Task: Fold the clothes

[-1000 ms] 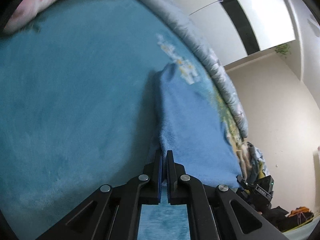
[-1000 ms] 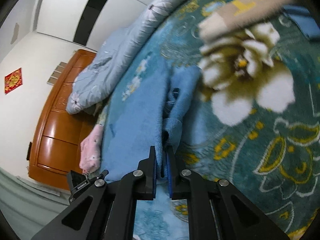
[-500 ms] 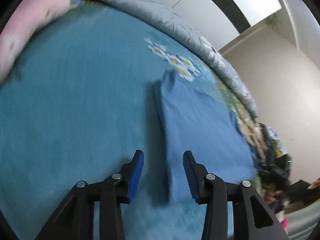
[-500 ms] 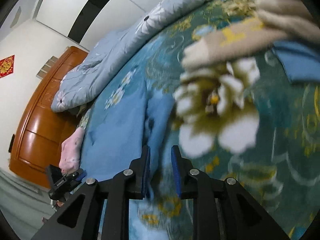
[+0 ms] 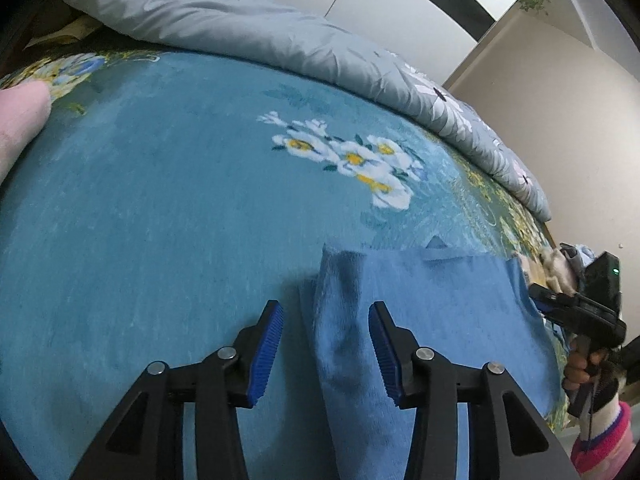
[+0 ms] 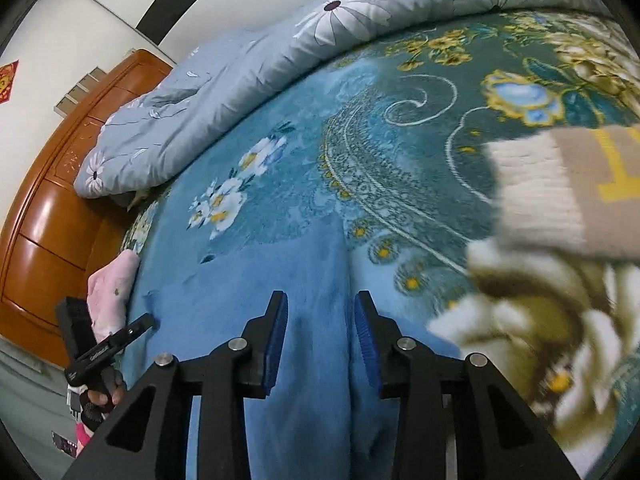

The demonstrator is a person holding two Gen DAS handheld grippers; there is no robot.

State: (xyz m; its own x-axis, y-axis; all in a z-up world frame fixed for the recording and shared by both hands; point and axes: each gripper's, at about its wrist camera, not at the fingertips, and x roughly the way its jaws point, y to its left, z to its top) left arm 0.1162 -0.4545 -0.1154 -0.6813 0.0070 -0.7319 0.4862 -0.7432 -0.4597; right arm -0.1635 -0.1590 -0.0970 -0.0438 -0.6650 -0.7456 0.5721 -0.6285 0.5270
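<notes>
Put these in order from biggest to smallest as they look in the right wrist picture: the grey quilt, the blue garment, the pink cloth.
1. grey quilt, though the blue garment looks nearly as big because it lies right under the camera.
2. blue garment
3. pink cloth, clearly smallest.

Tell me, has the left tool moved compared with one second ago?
Yes. The left tool has let go of the folded blue fleece garment and drawn back toward the viewer: the white flower print now shows farther ahead. Its jaws stand open.
</notes>
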